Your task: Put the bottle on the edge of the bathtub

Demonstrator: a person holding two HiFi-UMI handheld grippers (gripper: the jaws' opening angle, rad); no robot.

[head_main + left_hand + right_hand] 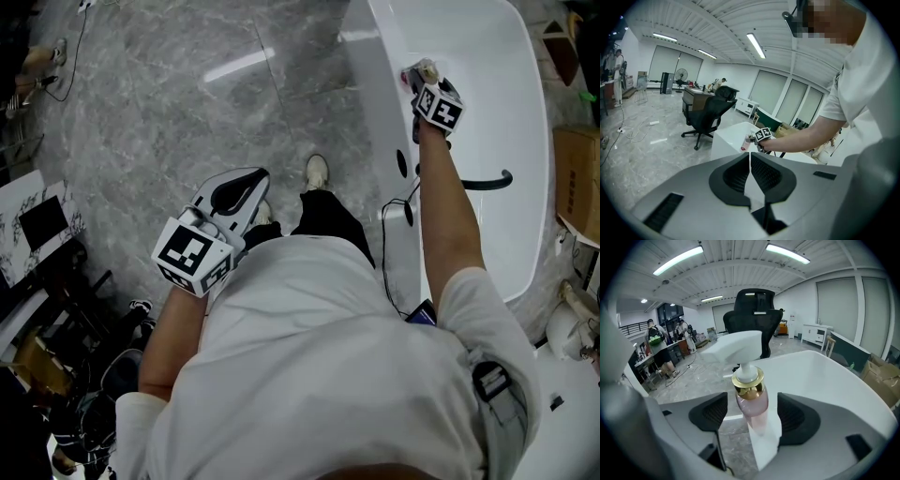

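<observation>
A pink pump bottle [752,401] with a gold collar and white pump head stands upright on the white bathtub's narrow rim [764,439]. My right gripper [752,414] straddles it with the jaws wide; a gap shows between each dark pad and the bottle, so it is open. In the head view the bottle [419,73] sits on the tub's left rim [375,94], just ahead of the right gripper [424,82]. My left gripper [246,185] hangs over the grey floor, away from the tub, shut with nothing in it [750,164]. It looks towards the bottle [746,144].
A black fitting [487,183] lies across the tub basin. Cardboard boxes [577,178] stand to the right of the tub. A black office chair [754,310] stands beyond the tub on the marble floor. A cable [389,244] runs along the tub's side.
</observation>
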